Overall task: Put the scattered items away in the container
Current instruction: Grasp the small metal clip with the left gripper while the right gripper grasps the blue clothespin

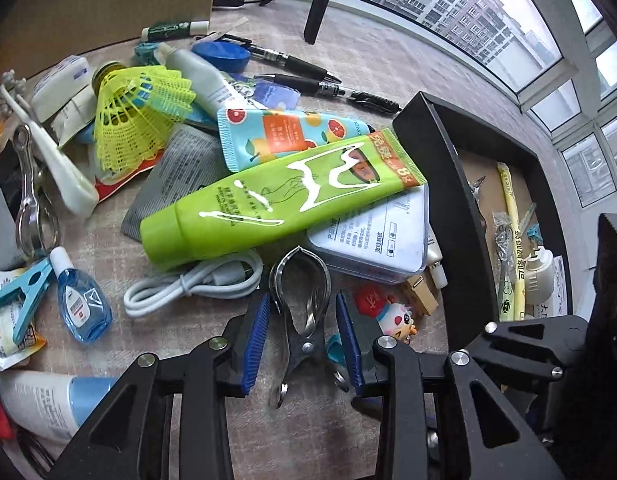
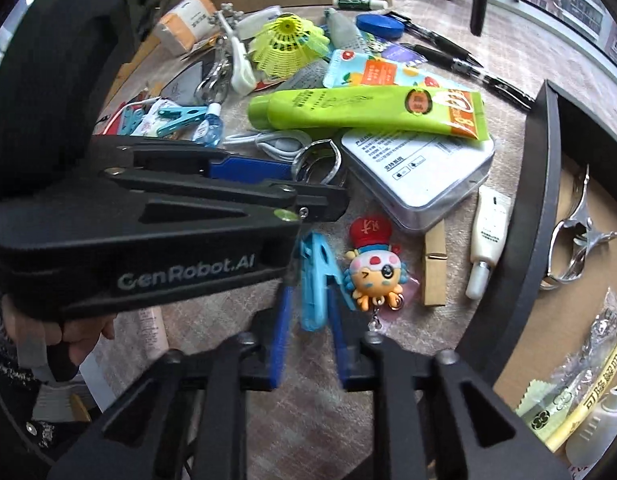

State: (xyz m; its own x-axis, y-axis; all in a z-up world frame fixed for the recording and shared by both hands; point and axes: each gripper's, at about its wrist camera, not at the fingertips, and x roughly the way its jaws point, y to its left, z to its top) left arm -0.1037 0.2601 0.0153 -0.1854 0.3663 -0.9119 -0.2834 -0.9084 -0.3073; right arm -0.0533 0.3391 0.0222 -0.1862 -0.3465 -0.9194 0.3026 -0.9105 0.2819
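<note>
A: Where is the left gripper (image 1: 304, 340)?

B: Low in the centre of the left wrist view. Its blue pads (image 1: 254, 344) stand wide on either side of a metal clip (image 1: 302, 308), not pressing it as far as I can see.

A: And the right gripper (image 2: 308, 340)?

B: At the bottom centre of the right wrist view, narrow, its blue pads either side of a light blue clothespin (image 2: 314, 280). Whether they grip it I cannot tell; the frame is blurred there.

A: The container?

B: The black tray (image 1: 448, 168) sits at the right of both views, with a silver clip (image 2: 574, 240) and a yellow packet (image 1: 510, 240) already inside.

A: What is scattered?

B: A green tube (image 1: 276, 204) across the centre, a yellow shuttlecock (image 1: 136, 120) at upper left, pens (image 1: 320, 84) along the top.
</note>
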